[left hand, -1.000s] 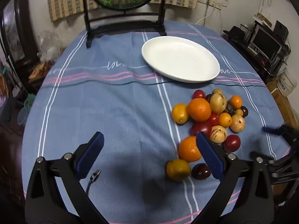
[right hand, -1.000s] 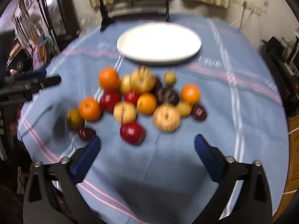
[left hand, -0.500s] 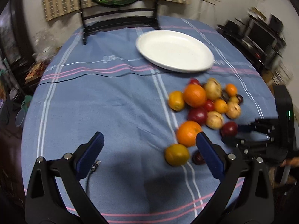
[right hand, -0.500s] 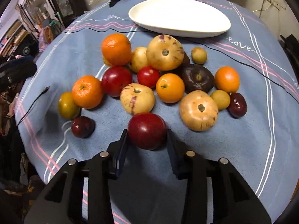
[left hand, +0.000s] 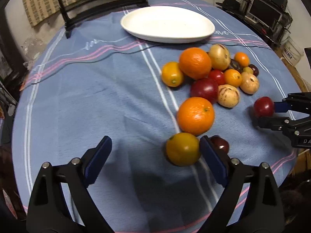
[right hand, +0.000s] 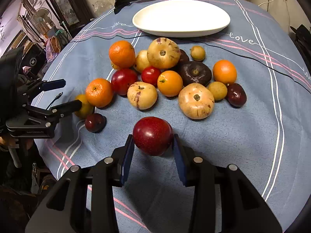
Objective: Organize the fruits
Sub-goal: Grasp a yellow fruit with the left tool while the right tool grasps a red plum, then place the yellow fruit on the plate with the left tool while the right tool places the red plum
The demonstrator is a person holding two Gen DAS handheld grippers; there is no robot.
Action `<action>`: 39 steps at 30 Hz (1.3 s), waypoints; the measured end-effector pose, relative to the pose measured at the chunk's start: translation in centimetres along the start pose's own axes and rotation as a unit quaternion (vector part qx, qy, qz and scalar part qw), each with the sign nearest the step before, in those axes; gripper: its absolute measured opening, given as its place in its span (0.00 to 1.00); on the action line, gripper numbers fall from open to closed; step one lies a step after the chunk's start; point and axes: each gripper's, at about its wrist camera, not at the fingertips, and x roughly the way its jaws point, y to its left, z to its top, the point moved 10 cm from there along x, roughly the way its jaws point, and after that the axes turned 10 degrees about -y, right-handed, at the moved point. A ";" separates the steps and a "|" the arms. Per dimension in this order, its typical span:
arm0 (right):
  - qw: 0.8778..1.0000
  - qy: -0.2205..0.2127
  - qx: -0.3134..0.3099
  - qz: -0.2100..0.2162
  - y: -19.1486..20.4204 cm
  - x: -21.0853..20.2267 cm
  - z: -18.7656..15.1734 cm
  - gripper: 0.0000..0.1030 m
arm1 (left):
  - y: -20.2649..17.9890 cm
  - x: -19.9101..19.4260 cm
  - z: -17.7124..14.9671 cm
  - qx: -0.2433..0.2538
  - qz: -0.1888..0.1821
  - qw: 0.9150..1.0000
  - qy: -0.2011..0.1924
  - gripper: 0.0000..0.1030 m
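Right gripper [right hand: 153, 147] is clamped on the red plum [right hand: 153, 135] at the table's [right hand: 243, 136] near edge, pads across its widest part. Judged smooth, firm and bruisable; light pressure suffices. Left gripper [left hand: 155, 153] is closing, jaws wide, yellow fruit [left hand: 182, 148] against its right pad.

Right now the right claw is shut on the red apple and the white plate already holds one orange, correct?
Not quite. The white plate holds nothing, as the right wrist view shows. The rest stands: the right claw is shut on the red apple.
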 end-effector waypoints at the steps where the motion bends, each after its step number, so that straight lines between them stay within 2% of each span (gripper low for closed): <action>1: 1.000 0.001 0.001 0.000 0.0 0.0 0.0 0.39 | -0.3 0.2 -0.1 -0.001 -0.004 1.000 0.004 0.90; 4: 1.000 0.003 0.001 0.001 0.1 0.4 0.1 0.39 | -1.1 1.0 -0.3 -0.001 -0.011 1.000 0.011 0.84; 5: 1.000 0.003 0.000 0.000 0.1 0.4 0.1 0.39 | -1.2 1.1 -0.2 -0.007 -0.012 1.000 0.008 0.78; 6: 1.000 0.004 0.000 0.001 0.1 0.5 0.2 0.39 | -1.3 1.3 -0.2 -0.024 -0.029 0.999 0.013 0.73; 8: 1.000 0.005 -0.003 0.001 0.2 0.6 0.3 0.39 | -1.8 1.3 -0.1 -0.050 -0.069 0.996 0.019 0.41; 9: 1.000 0.004 -0.004 0.001 0.2 0.6 0.4 0.39 | -2.4 1.1 0.0 -0.049 -0.085 0.995 0.019 0.36; 12: 1.000 0.002 -0.004 0.001 0.1 0.5 0.7 0.39 | -3.2 0.9 -0.1 -0.009 -0.069 0.997 0.018 0.36; 17: 1.000 -0.007 -0.008 0.003 -0.2 0.0 1.3 0.39 | -2.7 0.0 0.6 -0.013 -0.059 0.998 0.019 0.36; 27: 0.999 -0.022 -0.024 0.009 -0.6 -1.2 3.3 0.39 | -1.0 -3.5 6.0 -0.022 -0.041 0.999 -0.027 0.36; 29: 0.999 -0.035 -0.031 0.012 -0.7 -2.0 4.9 0.39 | -0.9 -3.4 8.0 -0.015 -0.033 0.999 -0.040 0.36; 33: 0.996 -0.078 -0.043 0.015 -1.4 -3.9 10.3 0.39 | -1.4 -3.2 13.8 0.001 -0.022 0.997 -0.080 0.36; 36: 0.993 -0.106 -0.042 0.019 -2.3 -4.6 14.6 0.39 | -1.7 -2.8 17.6 -0.009 -0.038 0.994 -0.098 0.36; 39: 0.991 -0.125 -0.043 0.012 -3.6 -3.9 18.6 0.39 | -1.9 -1.0 20.9 -0.009 -0.035 0.993 -0.108 0.36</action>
